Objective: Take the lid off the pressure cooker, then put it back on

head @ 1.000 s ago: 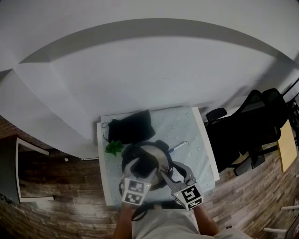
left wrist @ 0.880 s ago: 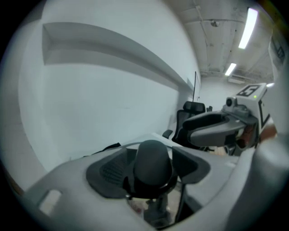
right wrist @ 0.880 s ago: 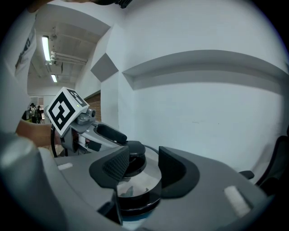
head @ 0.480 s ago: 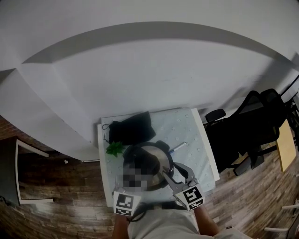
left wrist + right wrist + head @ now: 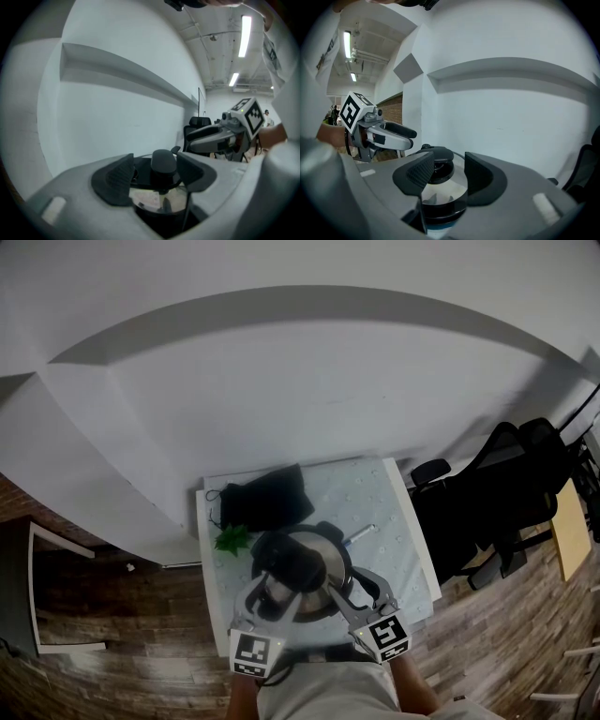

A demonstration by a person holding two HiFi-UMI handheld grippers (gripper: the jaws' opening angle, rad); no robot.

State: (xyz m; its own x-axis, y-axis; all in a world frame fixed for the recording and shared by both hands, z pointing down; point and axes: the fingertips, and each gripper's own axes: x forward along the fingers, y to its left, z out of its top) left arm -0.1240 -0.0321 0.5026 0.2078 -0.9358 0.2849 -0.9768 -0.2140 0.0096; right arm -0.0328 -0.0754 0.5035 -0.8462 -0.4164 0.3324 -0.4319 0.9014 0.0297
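Pressure cooker (image 5: pixel 330 570), polished steel with its lid (image 5: pixel 443 187) seated under a black knob (image 5: pixel 163 162), is set near the front edge of the small table (image 5: pixel 394 531). The knob is flanked, not yet pinched, by the left gripper (image 5: pixel 156 174), whose jaws have just been closing; the right gripper (image 5: pixel 445 174) is held agape at the cooker's right side. Bare tabletop is left toward the far right corner.

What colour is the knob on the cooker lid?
The knob is black, clearest in the left gripper view.
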